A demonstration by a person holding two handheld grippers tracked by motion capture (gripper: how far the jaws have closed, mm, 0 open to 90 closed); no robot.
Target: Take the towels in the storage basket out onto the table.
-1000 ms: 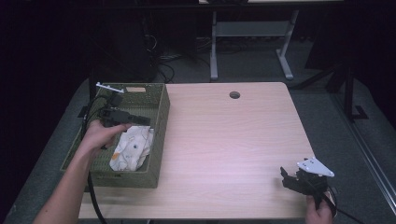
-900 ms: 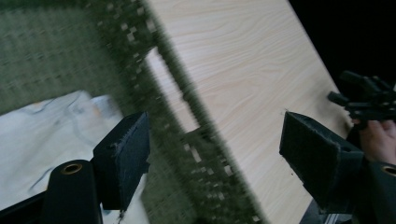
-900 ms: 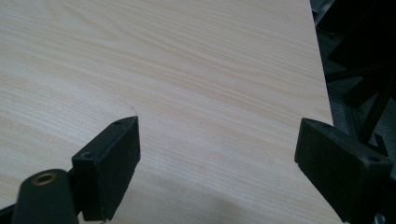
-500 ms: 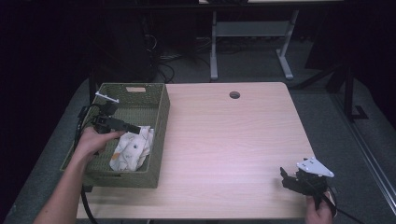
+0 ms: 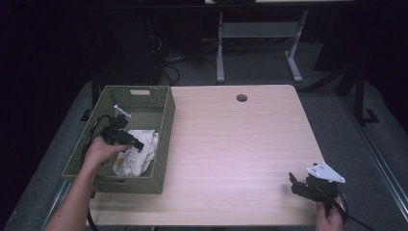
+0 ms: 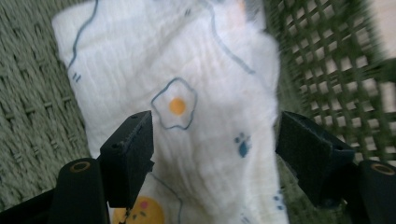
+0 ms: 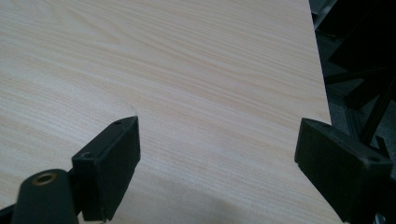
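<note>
we note the right gripper [image 5: 294, 182] at the near right corner of the table [image 5: 231, 144], held low over the bare wood; in the right gripper view its jaws stand wide apart with nothing between them. at the near left, the person's left hand [image 5: 98, 151] reaches into the green woven basket [image 5: 166, 115] that sits on the table's left edge. we find the left gripper [image 5: 137, 144] inside that basket, just above a white cloth [image 5: 137, 156] printed with fried-egg and paw motifs. in the left gripper view its jaws are spread wide on either side of the cloth [image 6: 196, 116], not closed on it; we cannot tell whether they touch it. farther off, a round hole [image 5: 241, 97] marks the table's far edge.
</note>
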